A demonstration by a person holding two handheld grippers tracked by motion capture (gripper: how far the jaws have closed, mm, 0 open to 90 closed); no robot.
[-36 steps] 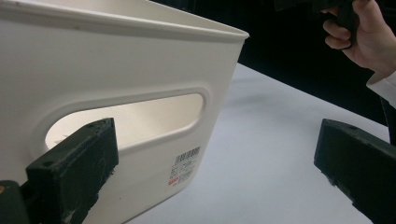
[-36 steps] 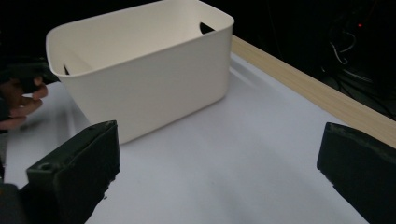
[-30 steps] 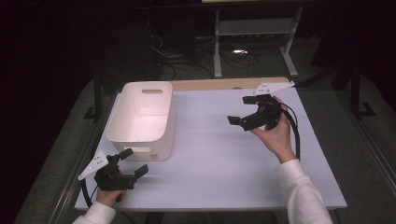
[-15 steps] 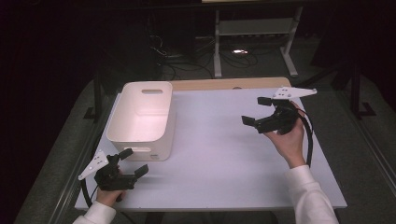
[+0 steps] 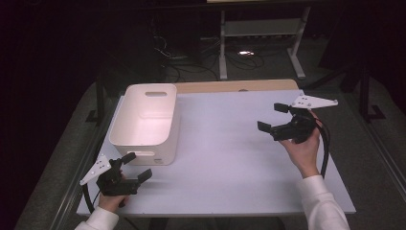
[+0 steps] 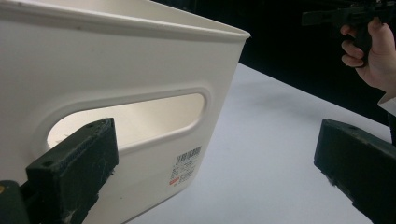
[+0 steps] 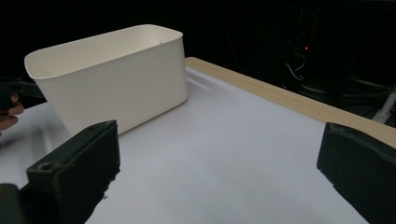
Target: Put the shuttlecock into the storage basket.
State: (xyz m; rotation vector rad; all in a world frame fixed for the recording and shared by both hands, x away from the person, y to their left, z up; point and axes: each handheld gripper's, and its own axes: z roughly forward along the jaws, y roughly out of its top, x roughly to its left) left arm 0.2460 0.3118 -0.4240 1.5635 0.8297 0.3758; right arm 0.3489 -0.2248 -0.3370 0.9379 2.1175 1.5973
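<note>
- White-topped table (image 5: 225, 158) with a bare wooden strip along its far edge carries everything; beyond it, a dark room with a metal stand and loose cables on the floor.
- Cream plastic bin (image 5: 146, 122), rectangular and upright with nothing inside it, stands on the left part of the table. It has a slot handle in each short end, and the left gripper view shows a small barcode label (image 6: 186, 168) low on the near end wall.
- Right hand-held gripper (image 5: 274, 118) is held up over the right side of the table, well apart from the bin, its jaws spread wide with nothing between them; it points toward the bin, whose long side shows in the right gripper view. A black cable loops down from it past the wrist.
- Left hand-held gripper (image 5: 136, 166) sits low at the near left corner of the table, just beside the bin's near end. Its jaws are spread and hold nothing; one jaw lies in front of the handle slot, the other over bare table.
</note>
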